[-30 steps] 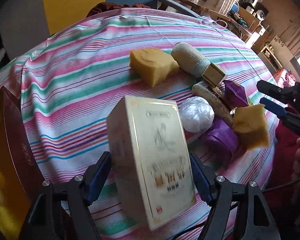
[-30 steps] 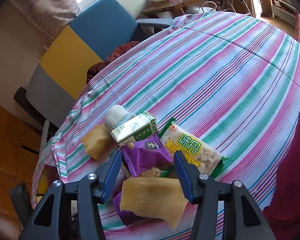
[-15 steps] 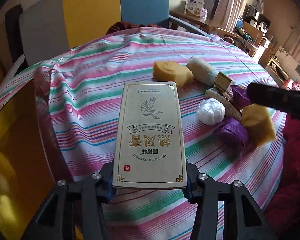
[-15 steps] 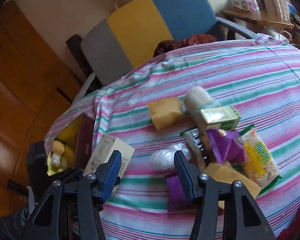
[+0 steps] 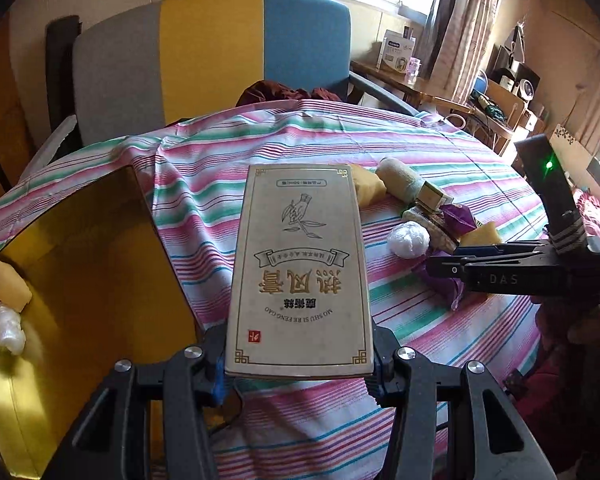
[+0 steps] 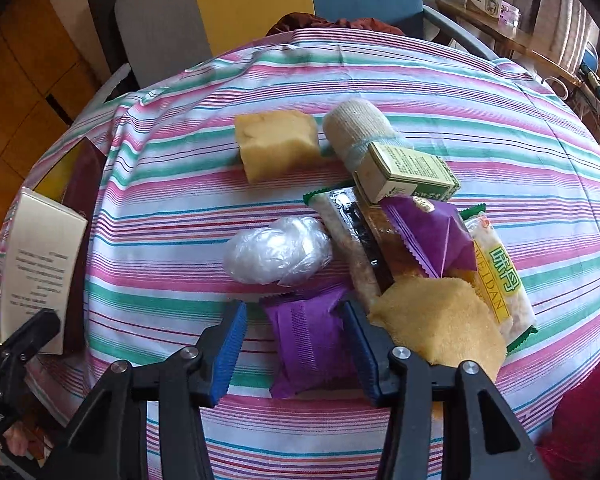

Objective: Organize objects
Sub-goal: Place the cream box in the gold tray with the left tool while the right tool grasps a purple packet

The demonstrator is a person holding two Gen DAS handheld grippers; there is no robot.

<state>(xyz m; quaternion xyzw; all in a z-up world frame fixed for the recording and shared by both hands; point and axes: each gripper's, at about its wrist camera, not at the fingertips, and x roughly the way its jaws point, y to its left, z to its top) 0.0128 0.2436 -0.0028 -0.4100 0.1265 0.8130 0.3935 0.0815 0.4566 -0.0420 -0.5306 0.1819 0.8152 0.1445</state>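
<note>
My left gripper (image 5: 298, 364) was clamped on the lower end of a cream box (image 5: 300, 272) with gold lettering, holding it above the striped tablecloth (image 5: 204, 184), just right of the open yellow-lined box (image 5: 92, 280) at the table's edge. That container already held a yellow sponge piece (image 5: 8, 284) and a white wad (image 5: 8, 328). My right gripper (image 6: 296, 344) stood with jaws apart, recently narrowing, astride a purple packet (image 6: 308, 340); whether the pads pressed it I could not tell. Crowding it were a yellow sponge (image 6: 440, 324) against the right finger, a clear plastic ball (image 6: 278, 256) just beyond, and snack packets (image 6: 496, 276). A second earlier the left jaws had stood wider round the tilted cream box; the right gripper had hovered nearer the sponge.
</note>
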